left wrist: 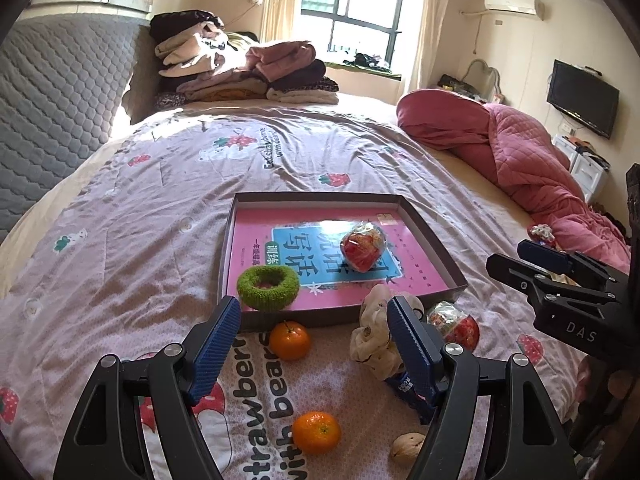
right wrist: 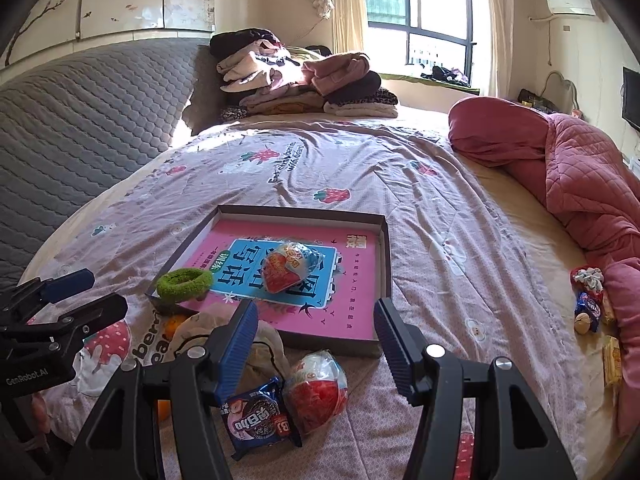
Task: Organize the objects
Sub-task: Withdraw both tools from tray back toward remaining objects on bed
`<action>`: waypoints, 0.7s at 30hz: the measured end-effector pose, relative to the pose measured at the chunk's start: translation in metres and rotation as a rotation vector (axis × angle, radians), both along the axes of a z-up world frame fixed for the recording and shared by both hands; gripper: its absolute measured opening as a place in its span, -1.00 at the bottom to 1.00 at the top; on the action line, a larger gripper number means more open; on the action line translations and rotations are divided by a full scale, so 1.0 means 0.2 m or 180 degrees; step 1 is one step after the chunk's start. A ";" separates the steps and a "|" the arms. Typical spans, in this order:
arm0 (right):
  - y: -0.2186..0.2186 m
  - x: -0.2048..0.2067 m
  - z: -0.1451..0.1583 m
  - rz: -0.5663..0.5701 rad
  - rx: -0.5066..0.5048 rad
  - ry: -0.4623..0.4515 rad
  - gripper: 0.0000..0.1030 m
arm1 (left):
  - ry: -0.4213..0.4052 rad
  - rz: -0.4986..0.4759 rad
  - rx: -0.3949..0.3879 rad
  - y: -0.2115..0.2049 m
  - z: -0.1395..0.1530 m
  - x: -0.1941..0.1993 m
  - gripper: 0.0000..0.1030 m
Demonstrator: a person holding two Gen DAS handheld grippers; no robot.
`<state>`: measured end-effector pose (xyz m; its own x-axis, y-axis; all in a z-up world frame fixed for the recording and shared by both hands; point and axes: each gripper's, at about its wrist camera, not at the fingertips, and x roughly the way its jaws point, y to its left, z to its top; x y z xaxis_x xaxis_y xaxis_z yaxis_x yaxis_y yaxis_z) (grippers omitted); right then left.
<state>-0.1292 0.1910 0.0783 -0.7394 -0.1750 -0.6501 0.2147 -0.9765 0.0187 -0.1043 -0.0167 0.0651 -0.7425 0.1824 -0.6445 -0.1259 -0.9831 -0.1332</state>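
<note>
A shallow brown tray lies on the bedspread with a pink book in it. A clear-wrapped red snack rests on the book, and a green fuzzy ring sits at the tray's near left corner. In front of the tray lie two oranges, a walnut, a cream cloth bundle, a blue cookie packet and a second red wrapped snack. My left gripper hangs open above the nearer orange, holding nothing. My right gripper is open and empty over the tray's front edge.
Folded clothes are piled at the head of the bed beside a grey quilted headboard. A pink quilt is bunched along the right side, with several small snacks beside it. A TV hangs on the far wall.
</note>
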 end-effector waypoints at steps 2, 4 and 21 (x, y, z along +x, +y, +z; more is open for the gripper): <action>0.00 0.01 0.00 0.0005 0.0013 0.0008 0.16 | -0.0003 -0.0002 -0.0026 0.01 0.00 0.01 0.49; -0.01 0.03 0.01 0.0011 0.0015 0.0010 0.16 | -0.0010 -0.0021 -0.0035 0.01 0.00 0.02 0.49; -0.08 0.21 -0.01 0.0156 0.0141 0.0077 0.16 | -0.0108 -0.0025 -0.0092 0.01 -0.07 0.12 0.49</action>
<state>-0.0880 0.1746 0.0771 -0.7462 -0.1830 -0.6401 0.2622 -0.9646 -0.0299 -0.0809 -0.0151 0.0504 -0.7187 0.1692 -0.6744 -0.1296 -0.9855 -0.1092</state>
